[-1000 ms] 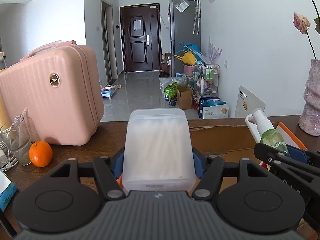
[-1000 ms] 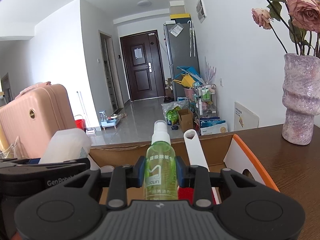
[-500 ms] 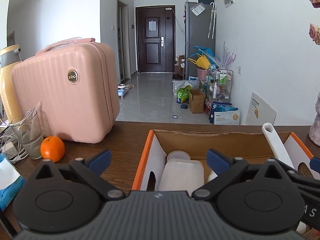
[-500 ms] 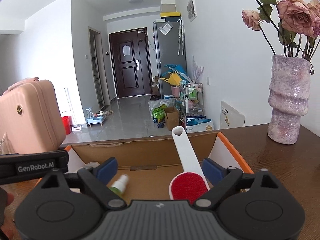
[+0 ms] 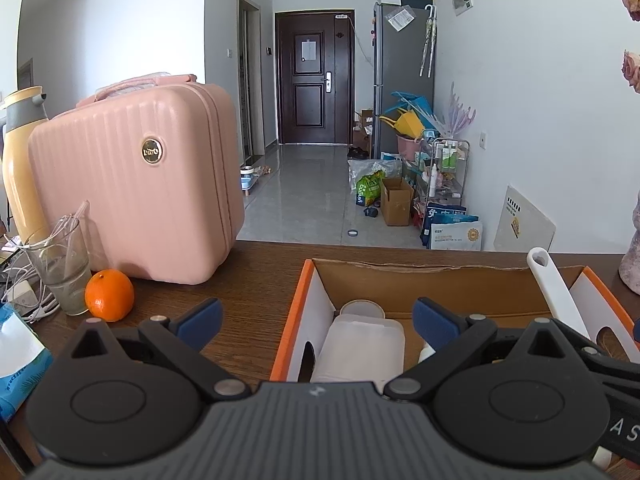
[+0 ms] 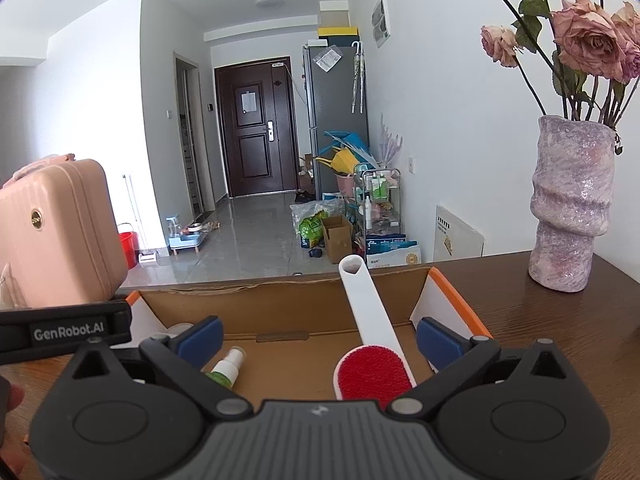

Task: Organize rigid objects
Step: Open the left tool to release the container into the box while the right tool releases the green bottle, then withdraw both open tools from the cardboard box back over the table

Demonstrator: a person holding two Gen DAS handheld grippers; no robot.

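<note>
Left wrist view: left claw [image 5: 316, 318] wide, jaws just opened, nothing gripped. Ahead and below, frosted plastic box [image 5: 360, 348] lies in the cardboard box [image 5: 440, 280]; round orange [image 5: 109, 295] stays out, left.

Right wrist view: right claw [image 6: 318, 338] wide, just opened, empty. Green spray bottle [image 6: 225, 369] and red-padded lint brush [image 6: 374, 354] are boxed. Stowing looks nearly done.

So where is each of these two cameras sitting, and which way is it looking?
Left wrist view: on the left tongs, looking along the open fingers over the cardboard box holding a translucent container, toward the dark door; the pink case stands left.
Right wrist view: on the right tongs, open above the same box, over the green spray bottle and lint brush; the vase stands right, and part of a hand shows at the left edge.
Both share the box, brush, case and hallway.
</note>
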